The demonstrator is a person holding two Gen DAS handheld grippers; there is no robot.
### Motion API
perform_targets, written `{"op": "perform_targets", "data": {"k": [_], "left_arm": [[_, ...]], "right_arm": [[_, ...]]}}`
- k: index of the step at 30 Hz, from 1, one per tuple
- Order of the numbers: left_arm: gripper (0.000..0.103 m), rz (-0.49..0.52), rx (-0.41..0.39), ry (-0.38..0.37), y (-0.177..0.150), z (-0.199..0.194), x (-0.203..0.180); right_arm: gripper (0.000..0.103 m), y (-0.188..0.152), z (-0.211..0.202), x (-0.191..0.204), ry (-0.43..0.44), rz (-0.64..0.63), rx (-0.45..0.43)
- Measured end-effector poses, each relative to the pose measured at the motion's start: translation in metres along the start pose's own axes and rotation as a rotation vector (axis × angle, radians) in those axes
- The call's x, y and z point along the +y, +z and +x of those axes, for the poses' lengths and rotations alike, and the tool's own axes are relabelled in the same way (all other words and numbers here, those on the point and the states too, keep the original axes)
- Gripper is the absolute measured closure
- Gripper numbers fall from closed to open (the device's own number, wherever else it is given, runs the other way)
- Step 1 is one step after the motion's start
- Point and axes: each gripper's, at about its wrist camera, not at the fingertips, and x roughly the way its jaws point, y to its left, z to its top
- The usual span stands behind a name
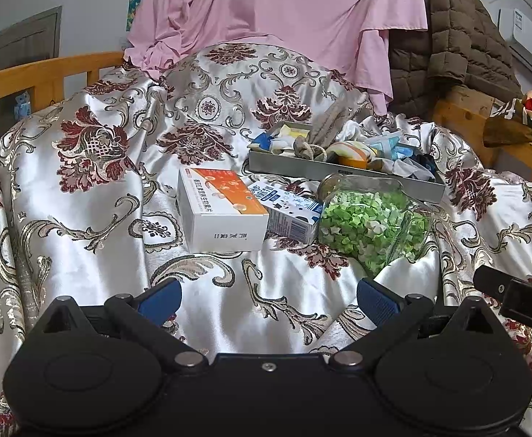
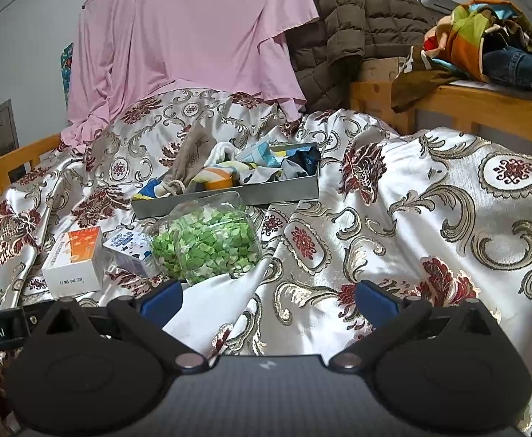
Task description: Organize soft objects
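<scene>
Where satin's bare: 2 boxes (image 1: 222, 213), 1 jar (image 1: 371, 218), 1 tray (image 1: 338, 173).

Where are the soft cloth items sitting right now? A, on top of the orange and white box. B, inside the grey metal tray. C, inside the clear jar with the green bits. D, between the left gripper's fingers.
B: the drawstring pouch and the crumpled cloths lie piled in the grey metal tray behind the clear jar, while the left gripper and right gripper are both open and empty.
</scene>
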Motion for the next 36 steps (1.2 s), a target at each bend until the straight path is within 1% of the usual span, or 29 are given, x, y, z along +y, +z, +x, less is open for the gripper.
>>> {"op": "perform_targets", "data": {"k": [36], "left_arm": [[0.001, -0.007, 0.003, 0.002, -0.0029, -0.002, 0.0022]], "right_arm": [[0.0, -0.0003, 0.0011, 0.002, 0.022, -0.038, 0.009]]}}
